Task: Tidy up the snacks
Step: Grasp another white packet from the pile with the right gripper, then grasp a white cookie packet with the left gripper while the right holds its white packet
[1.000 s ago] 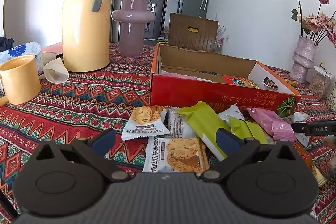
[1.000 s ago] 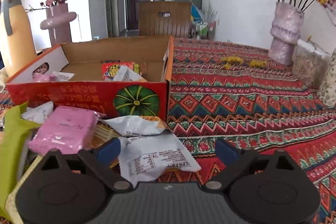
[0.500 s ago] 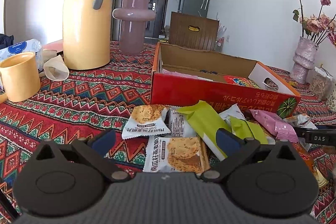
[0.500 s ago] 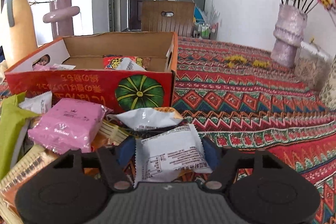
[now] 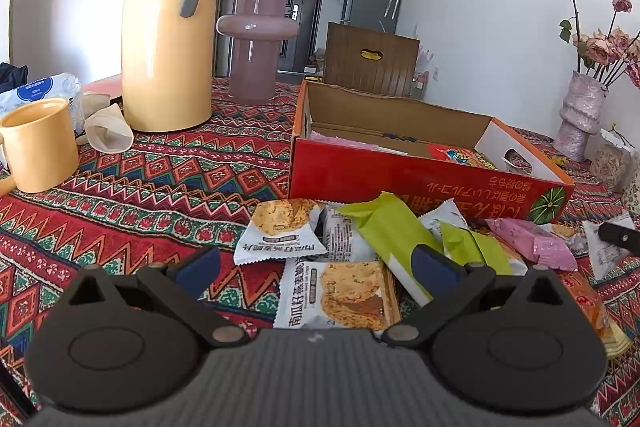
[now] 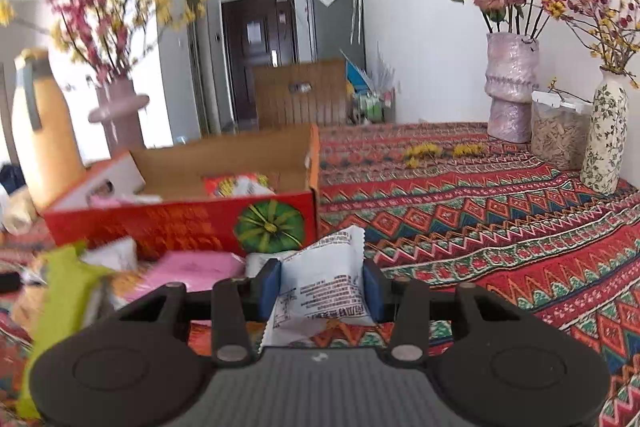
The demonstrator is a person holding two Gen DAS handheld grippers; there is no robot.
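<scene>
my right gripper (image 6: 320, 289) is clamped on a white snack packet (image 6: 320, 291), its crinkled foil pinched between the blue pads (image 6: 269, 287) and held above the tablecloth (image 6: 500, 211), just in front of the red cardboard box (image 6: 180, 227). the packet has fine black print and a serrated top edge. my left gripper (image 5: 316, 263) hangs with its jaws spread wide over the snack pile, holding nothing; a biscuit packet (image 5: 340, 295) lies flat between the fingers, a lime-green wrapper (image 5: 388, 227) and a pink packet (image 5: 532, 239) beside it. the box is open-topped, with plain brown card inside and a few snacks in it. the cloth is a woven red zigzag pattern. a glossy yellow thermos (image 5: 168, 27), a matching mug (image 5: 38, 143) and a mauve vase (image 5: 256, 43) stand to the left; a textured pink vase (image 6: 510, 87) of dried roses stands by the white wall.
</scene>
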